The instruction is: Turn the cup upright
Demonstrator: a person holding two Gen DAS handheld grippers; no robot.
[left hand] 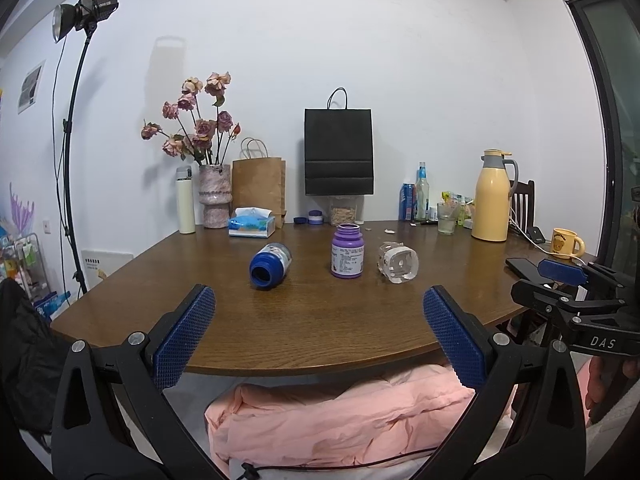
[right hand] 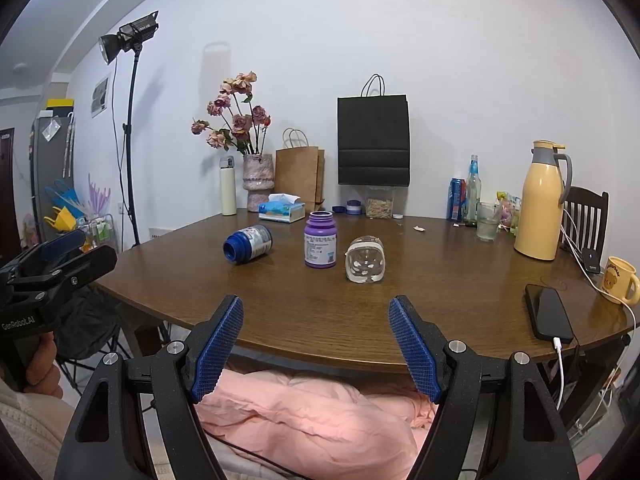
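A: Both tools are off the near edge of the tabletop (left hand: 320, 332). The left hand-held gripper (left hand: 318, 334) has its jaws spread wide and holds nothing; the right hand-held gripper (right hand: 316, 346) is the same, wide apart and empty.

B: And the cup?

A: The clear cup (right hand: 365, 259) lies on its side near the middle of the tabletop, just right of the upright purple bottle (right hand: 320, 240). A blue jar (right hand: 248, 245) also lies tipped, further left.

B: What could go wrong?

A: I'd judge the cup may roll when one pad touches first, since it lies on its curved side. It is smooth and clear, so a shallow pinch could slip during the turn. The purple bottle stands close; a wide left jaw could knock it over.

B: Room to work?

A: Plenty of bare wood between the cup and the near edge, and to the cup's right. The phone (right hand: 548, 312) and its cable sit by the right edge, near the mug (right hand: 620, 280), well apart from the cup. Clutter stays along the back.
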